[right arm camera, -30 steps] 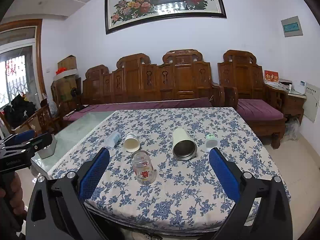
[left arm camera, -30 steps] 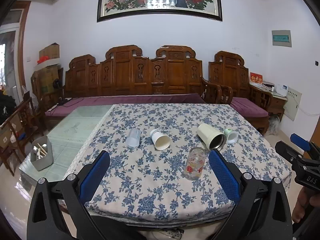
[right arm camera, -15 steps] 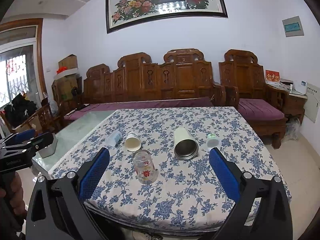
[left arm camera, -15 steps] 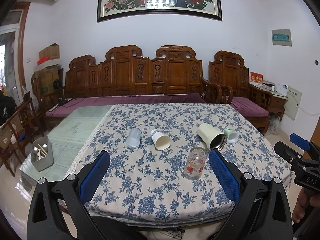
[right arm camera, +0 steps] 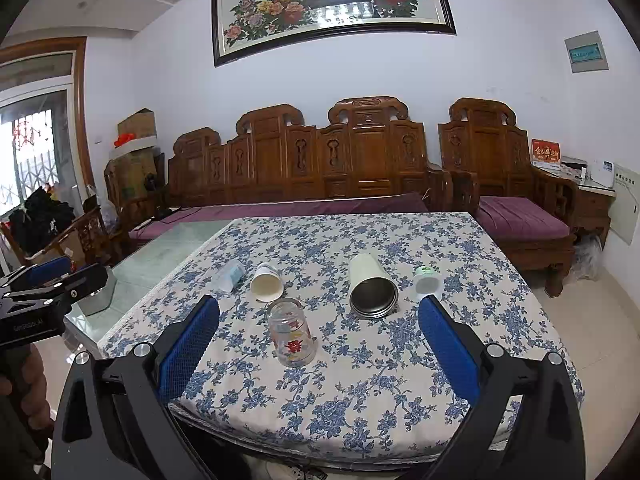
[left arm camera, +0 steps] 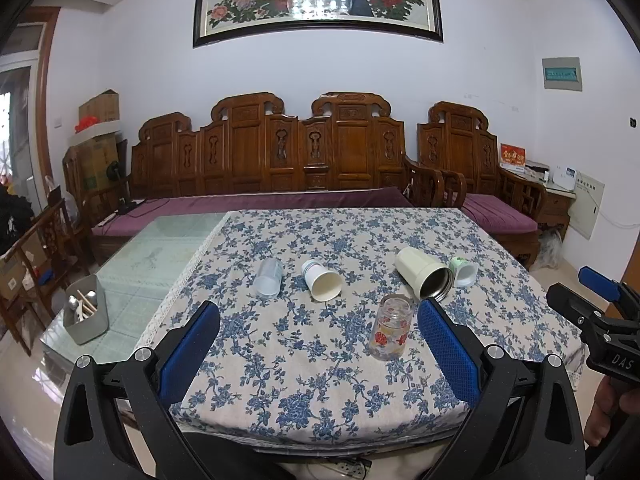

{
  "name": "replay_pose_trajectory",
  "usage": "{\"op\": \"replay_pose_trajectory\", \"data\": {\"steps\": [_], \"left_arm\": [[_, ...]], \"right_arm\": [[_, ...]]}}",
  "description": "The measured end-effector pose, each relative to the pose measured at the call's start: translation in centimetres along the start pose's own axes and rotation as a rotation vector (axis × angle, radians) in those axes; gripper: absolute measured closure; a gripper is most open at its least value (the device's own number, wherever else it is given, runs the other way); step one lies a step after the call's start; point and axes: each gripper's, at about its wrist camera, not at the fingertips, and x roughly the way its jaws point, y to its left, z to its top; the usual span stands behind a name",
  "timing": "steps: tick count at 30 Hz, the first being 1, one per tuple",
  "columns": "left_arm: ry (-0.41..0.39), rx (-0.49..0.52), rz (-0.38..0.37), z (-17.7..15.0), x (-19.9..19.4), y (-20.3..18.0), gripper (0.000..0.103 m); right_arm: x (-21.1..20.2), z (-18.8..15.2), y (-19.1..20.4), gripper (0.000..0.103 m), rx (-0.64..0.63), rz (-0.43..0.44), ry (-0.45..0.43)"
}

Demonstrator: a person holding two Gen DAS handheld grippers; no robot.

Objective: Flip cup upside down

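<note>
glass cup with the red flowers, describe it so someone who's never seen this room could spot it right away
Find the table under the blue-flowered tablecloth in front of the carved wooden bench. Four cups lie on their sides in a row across it. The glass cup stands alone nearer the front edge: clear glass, red flower print, the only one not tipped over.

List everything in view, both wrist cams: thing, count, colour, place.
glass cup: 1, clear with red flower print, standing nearest the table's front edge
paper cup: 1, white, on its side, left of centre
plastic cup: 1, translucent, on its side, far left of the row
steel tumbler: 1, cream outside, metal inside, on its side, mouth toward camera
small cup: 1, white and green, on its side, right of tumbler
tablecloth: 1, blue floral
utensil bin: 1, grey, on bare glass at left
left gripper: 1, blue pads, open
right gripper: 1, blue pads, open
</note>
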Motion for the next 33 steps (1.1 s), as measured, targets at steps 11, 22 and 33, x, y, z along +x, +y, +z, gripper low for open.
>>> {"op": "replay_pose_trajectory", "data": {"steps": [11,22,33], "left_arm": [[-0.001,0.000,0.000,-0.02,0.01,-0.01,0.008],[-0.006,-0.001,0.002,0.19,-0.30,0.17,0.008],[-0.005,-0.001,0.001,0.39,-0.40,0.30,0.008]], "right_arm": [[0.04,-0.16,0.13,0.003,-0.002,0.002,0.001],[0.06,-0.21,0.11,0.003,0.000,0.001,0.001],[0.07,-0.25,0.02,0.003,0.002,0.005,0.003]]}}
